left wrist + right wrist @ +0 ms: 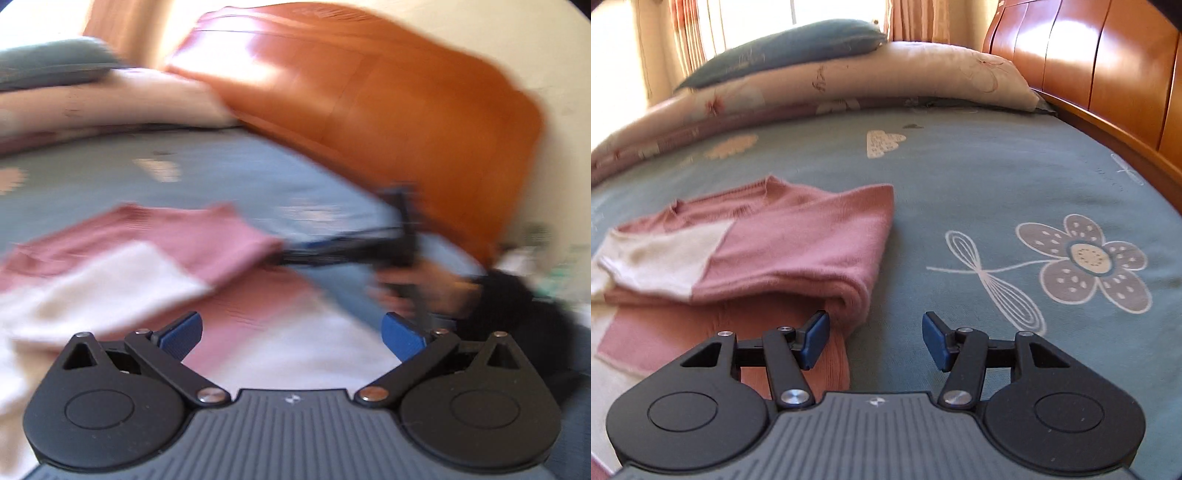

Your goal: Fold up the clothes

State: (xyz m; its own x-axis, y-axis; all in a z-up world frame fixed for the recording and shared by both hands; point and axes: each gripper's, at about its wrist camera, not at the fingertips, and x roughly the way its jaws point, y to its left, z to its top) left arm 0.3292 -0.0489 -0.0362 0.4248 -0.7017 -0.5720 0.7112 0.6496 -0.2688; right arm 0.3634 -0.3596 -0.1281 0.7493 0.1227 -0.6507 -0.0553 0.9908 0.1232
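Pink-and-white sweater [768, 247] lies folded on bed [979, 192]. Right gripper [874, 341] angled down at its near right edge, fingers apart, empty. Left gripper [291, 338] fingers wide, empty. No legible writing.

Open stretch of blue bedsheet [979, 177] to the right of the pink-and-white sweater [783, 251], flat and bare up to the wooden headboard [1100, 62]. Blocked at the far side by a folded quilt [849, 85] with a blue pillow [790, 48] on top. Folded sweater edge just ahead of the right tongs [875, 338], jaws apart with nothing between. Left tongs [291, 336] wide apart above the sweater; right hand [424, 288] to their right.
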